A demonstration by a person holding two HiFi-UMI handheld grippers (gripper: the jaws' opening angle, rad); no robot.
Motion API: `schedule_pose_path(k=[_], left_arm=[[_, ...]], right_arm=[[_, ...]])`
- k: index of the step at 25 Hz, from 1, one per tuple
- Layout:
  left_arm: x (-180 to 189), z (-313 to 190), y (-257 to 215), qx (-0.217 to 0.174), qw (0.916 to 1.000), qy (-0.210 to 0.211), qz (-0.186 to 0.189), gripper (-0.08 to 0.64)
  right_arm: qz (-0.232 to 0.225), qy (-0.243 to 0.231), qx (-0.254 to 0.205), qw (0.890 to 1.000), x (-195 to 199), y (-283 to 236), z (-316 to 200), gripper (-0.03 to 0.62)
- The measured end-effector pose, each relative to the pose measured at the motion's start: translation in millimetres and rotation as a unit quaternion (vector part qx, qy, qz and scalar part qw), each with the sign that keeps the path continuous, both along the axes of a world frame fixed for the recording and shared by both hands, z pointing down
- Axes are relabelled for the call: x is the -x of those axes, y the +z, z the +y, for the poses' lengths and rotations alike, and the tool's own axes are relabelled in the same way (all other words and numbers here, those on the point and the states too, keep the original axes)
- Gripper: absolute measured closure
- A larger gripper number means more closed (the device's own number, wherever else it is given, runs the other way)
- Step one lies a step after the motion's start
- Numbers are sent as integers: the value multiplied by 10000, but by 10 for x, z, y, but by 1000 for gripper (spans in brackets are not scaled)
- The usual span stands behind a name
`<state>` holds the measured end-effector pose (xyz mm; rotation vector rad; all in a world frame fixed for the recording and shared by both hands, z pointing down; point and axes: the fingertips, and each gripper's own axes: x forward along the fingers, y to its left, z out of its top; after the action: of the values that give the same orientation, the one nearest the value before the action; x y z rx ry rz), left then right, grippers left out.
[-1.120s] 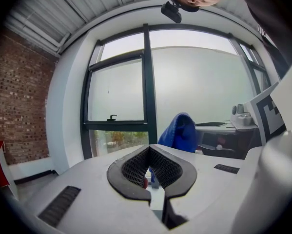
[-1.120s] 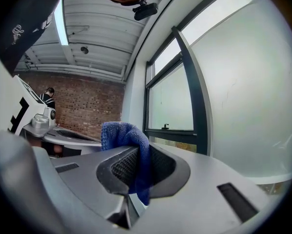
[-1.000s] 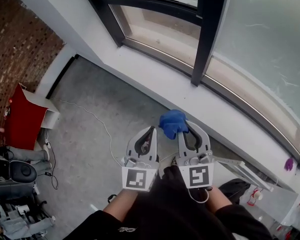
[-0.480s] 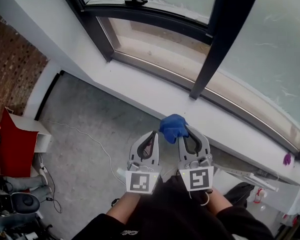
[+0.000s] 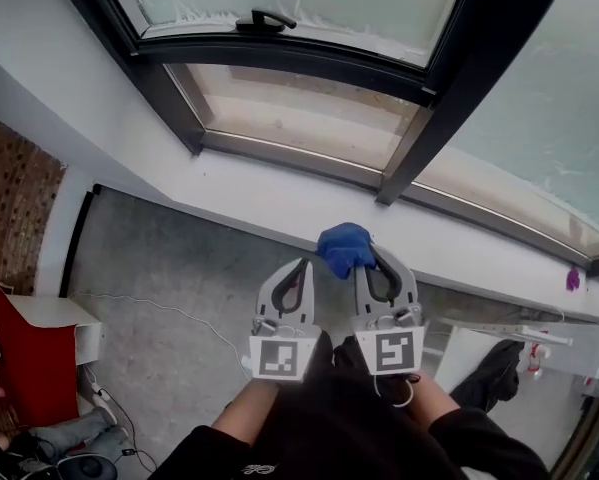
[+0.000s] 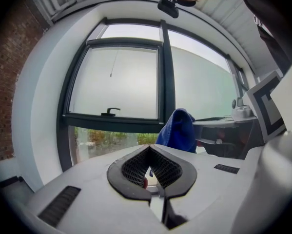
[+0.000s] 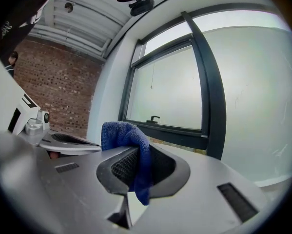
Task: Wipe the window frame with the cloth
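Blue cloth [image 5: 345,248] pinched in R tongs [image 5: 366,257], hiding tips; L tongs [image 5: 304,262] closed, empty.

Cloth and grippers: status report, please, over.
Right gripper shut on blue cloth. Left gripper shut, empty. Cloth off the window frame. Nothing in between.

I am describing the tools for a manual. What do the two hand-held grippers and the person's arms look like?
The left gripper and the right gripper have pale grey bodies with curved jaws lined by dark meshed pads. Each bears a white cube with a black square marker. The person wears black sleeves, pushed back from the wrists. A white cord loop hangs under the right gripper.
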<state>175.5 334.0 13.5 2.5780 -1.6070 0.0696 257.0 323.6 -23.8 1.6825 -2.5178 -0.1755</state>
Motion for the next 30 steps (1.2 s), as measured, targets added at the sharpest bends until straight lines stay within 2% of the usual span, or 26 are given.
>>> schedule_pose_path(k=[5, 13, 21, 28, 30], left_arm=[[156, -180, 38, 33, 9999, -2, 153, 555], [164, -524, 245, 196, 9996, 170, 78, 555], [111, -1232, 232, 110, 9996, 200, -143, 555], [90, -1852, 295, 289, 9994, 93, -193, 555], [62, -1974, 363, 349, 9991, 82, -213, 555]], right_arm=[[66, 110, 49, 9999, 126, 40, -108, 569], [41, 215, 134, 9997, 137, 218, -487, 569], [-71, -82, 85, 9999, 217, 249, -1219, 569], [-159, -198, 180, 9995, 197, 320, -1835, 569], [160, -314, 342, 9988, 170, 456, -1938, 569]])
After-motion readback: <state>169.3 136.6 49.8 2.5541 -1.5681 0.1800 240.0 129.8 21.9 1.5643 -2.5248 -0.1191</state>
